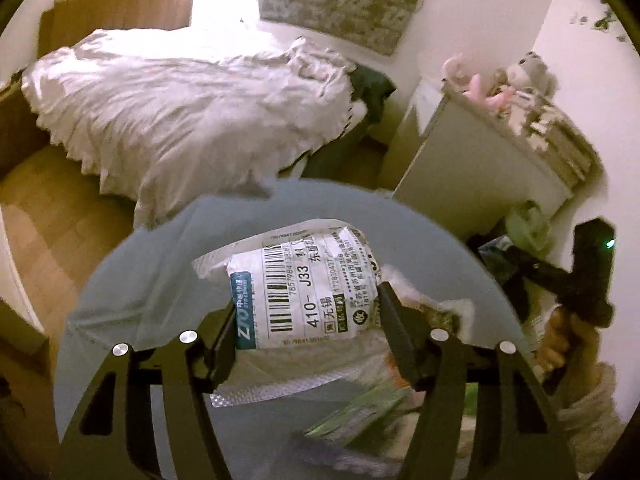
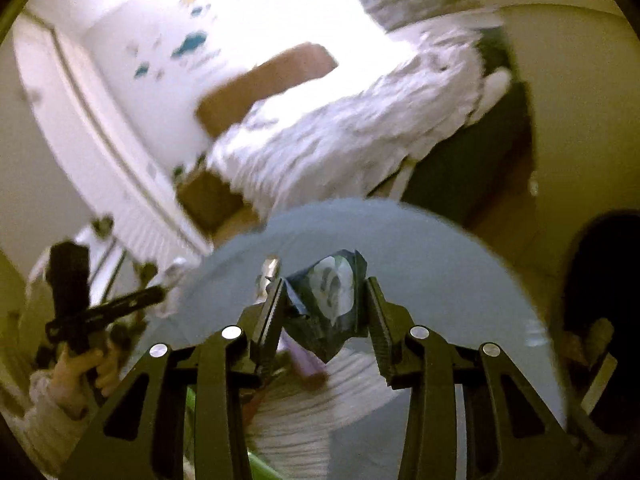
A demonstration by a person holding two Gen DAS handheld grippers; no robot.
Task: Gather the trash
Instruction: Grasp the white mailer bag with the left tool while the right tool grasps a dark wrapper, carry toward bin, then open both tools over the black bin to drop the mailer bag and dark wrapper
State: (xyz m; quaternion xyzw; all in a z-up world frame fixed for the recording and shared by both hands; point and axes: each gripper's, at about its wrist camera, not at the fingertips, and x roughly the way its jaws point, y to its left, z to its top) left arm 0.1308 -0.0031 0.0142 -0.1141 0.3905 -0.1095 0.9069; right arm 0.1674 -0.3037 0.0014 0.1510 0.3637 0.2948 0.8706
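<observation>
We saw a bed [image 1: 168, 112] with a rumpled white duvet behind everything, a white cabinet [image 1: 472, 168] beside it with plush toys [image 1: 516, 76] on top. Nearest was a big grey trash bag [image 1: 152, 264], its mouth gaping under both grippers, already holding wrappers and plastic.

Both grippers pointed down at an angle over the bag. In the left wrist view the person's right hand [image 1: 560, 344], in a pale sleeve, gripped the other tool's handle at the right edge; in the right wrist view the left hand [image 2: 86, 368] showed likewise at the left.

A white courier parcel [image 1: 304, 292] with a barcode label and a blue stripe sat between the fingers of the left gripper [image 1: 306, 320]. The fingers stood fairly wide; we could not tell whether the pads pressed on it or only flanked it.

The right gripper [image 2: 326, 308] was clamped on a small dark crumpled wrapper [image 2: 328, 304] with a pale print, held above the bag's opening, fingers set narrow against its sides.
</observation>
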